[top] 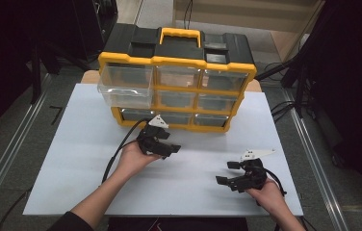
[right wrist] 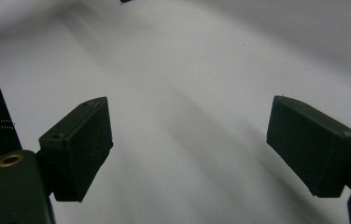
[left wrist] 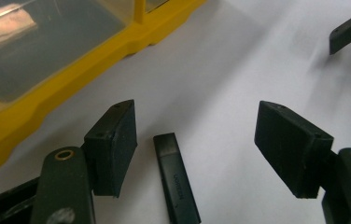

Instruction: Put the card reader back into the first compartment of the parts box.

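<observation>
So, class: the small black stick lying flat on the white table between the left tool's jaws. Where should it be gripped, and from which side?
Grip the small black stick across its two long, narrow sides, near its middle. Come straight down from above with the left tool, since the stick lies flat on the white table and its jaws already stand open either side of it, not touching.

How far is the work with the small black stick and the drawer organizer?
Done: the top-left drawer of the yellow organizer is pulled out. In hand: the left gripper has open jaws on either side of the black stick, which lies on the white table, not gripped. Left: gripping it. The right gripper is open and holds nothing.
</observation>
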### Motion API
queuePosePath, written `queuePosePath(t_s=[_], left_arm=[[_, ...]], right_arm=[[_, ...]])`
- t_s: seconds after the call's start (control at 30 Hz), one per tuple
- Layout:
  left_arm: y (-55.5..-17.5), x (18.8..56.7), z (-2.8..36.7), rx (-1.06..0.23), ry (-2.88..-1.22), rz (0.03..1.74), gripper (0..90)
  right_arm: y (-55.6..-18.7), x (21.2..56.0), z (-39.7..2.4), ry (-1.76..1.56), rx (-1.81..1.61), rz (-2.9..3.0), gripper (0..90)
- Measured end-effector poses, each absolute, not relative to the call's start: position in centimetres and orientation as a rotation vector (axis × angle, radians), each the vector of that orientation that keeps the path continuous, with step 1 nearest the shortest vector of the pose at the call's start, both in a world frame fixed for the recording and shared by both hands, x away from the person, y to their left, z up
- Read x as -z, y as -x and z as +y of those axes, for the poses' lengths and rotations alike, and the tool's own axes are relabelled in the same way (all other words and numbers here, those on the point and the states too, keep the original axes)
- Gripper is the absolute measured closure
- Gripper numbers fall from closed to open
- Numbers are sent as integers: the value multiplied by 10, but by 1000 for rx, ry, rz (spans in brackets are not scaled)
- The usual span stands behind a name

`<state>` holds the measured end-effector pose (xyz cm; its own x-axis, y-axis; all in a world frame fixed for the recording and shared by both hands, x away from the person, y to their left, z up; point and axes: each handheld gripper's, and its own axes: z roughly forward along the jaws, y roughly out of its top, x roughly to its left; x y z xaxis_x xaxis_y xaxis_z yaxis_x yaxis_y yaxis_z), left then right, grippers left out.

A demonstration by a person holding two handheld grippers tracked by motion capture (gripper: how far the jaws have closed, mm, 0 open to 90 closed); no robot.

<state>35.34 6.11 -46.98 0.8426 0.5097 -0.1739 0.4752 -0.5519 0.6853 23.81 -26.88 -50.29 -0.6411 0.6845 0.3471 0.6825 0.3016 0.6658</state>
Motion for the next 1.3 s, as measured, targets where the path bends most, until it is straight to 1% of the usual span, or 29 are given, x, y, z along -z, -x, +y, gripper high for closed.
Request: queuePosePath(t_s=[0.6, 0.77, 1.03, 1.2, 1.27, 1.3], left_arm=[[-352, 495, 61, -67, -2336, 760, 325], [-349, 497, 59, -132, -2375, 750, 378], [-338, 500, 54, -273, -2374, 756, 491], [-336, 500, 54, -285, -2370, 775, 540], [-336, 500, 54, -286, -2369, 784, 582], [-336, 499, 55, -278, -2372, 782, 621]], right_arm=[[-238, 503, -268, -1324, -1289, 2540, 125], [-238, 503, -268, -1326, -1284, 2539, 125], [-238, 503, -267, -1326, -1276, 2536, 125], [-238, 503, -267, -1320, -1262, 2541, 125], [-238, 503, -267, -1320, -1261, 2541, 125], [-238, 503, -267, -1320, -1263, 2540, 125]])
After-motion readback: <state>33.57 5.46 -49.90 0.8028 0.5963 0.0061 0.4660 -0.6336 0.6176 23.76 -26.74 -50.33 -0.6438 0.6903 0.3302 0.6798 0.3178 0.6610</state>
